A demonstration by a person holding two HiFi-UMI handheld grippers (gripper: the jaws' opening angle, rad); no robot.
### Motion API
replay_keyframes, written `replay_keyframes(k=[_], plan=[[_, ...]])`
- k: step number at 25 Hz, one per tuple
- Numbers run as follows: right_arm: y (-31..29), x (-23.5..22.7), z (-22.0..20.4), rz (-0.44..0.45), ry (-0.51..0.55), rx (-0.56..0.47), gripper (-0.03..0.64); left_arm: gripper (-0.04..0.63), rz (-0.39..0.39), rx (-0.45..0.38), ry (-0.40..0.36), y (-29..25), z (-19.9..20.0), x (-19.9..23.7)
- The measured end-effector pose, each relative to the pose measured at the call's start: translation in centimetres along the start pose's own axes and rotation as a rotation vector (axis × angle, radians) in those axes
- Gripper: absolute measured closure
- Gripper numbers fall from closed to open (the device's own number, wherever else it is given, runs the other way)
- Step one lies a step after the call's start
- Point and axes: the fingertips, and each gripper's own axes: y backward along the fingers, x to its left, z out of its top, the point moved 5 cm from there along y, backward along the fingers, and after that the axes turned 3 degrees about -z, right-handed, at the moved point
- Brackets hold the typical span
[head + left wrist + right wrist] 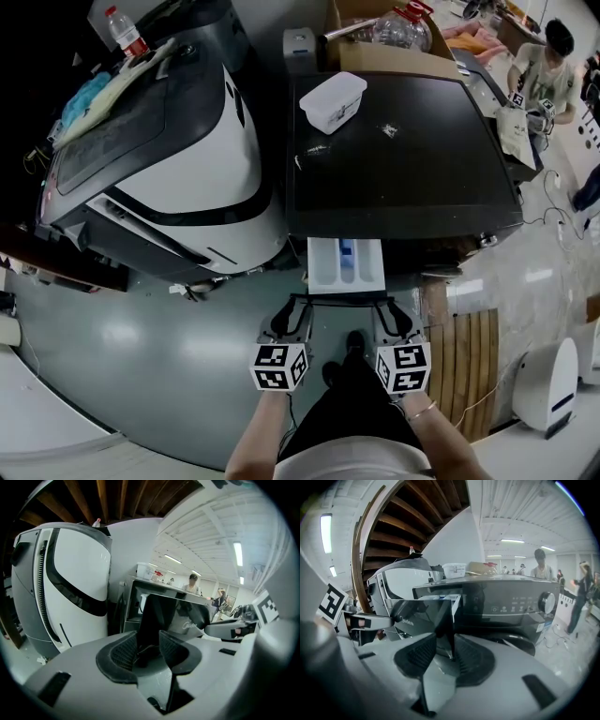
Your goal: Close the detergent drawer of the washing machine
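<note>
The black washing machine (403,159) has its detergent drawer (345,264) pulled out toward me, showing white compartments and a blue insert. The drawer's dark front panel (345,298) runs between my two grippers. My left gripper (298,305) is at the panel's left end, and in the left gripper view its jaws (147,644) close around the panel's edge (173,613). My right gripper (386,305) holds the right end, where the panel (417,613) fills the gap between its pads (445,651). The machine's control strip and dial (546,603) lie to the right.
A white-and-black machine (187,159) stands tilted at the left, a bottle (124,31) on it. A white plastic box (333,100) sits on the washer's top. Behind are a cardboard box (375,47) and a person (544,66). A wooden slat mat (473,366) lies at the right.
</note>
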Motion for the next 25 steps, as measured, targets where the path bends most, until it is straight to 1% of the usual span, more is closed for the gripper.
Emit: replay_keyframes(k=[25], plan=[[-2.9,-0.9,2.1,-0.008,0.012,0.0,0.495,0.468,0.002,-0.009,0.006,-2.8,2.0,1.3]])
